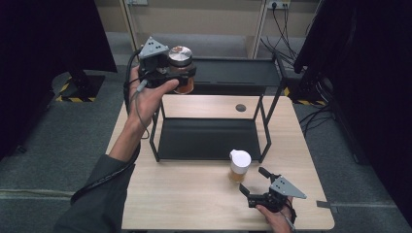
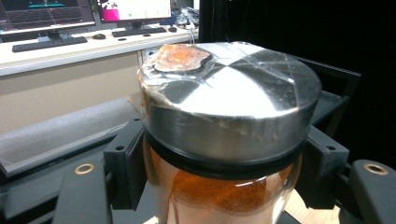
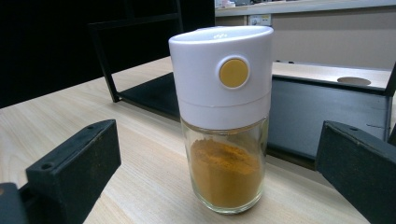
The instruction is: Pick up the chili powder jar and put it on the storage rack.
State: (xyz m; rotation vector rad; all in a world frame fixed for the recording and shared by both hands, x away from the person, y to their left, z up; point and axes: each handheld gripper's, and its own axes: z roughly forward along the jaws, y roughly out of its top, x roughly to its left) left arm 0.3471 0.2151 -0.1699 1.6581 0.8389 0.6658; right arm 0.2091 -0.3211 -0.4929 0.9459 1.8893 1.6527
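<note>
My left gripper [image 1: 182, 73] is raised at the far left, by the top tier of a black rack [image 1: 233, 73], and is shut on a glass jar [image 1: 180, 68] with a silver metal lid [image 2: 229, 102] and reddish-orange powder inside. In the left gripper view the jaws press both sides of the jar just below the lid. A glass spice shaker [image 1: 239, 166] with a white cap [image 3: 223, 70] and yellow powder stands upright on the wooden table [image 1: 194, 194], in front of the rack. My right gripper [image 1: 254, 180] sits open just right of it, with the shaker [image 3: 224, 121] between and beyond its jaws, untouched.
The black two-tier rack stands mid-table, its lower shelf [image 1: 206, 138] bare. A round cable hole [image 1: 240, 108] lies in the tabletop behind it. Dark curtains flank both sides; cables hang at the back right. A desk with monitors [image 2: 84, 9] shows in the left gripper view.
</note>
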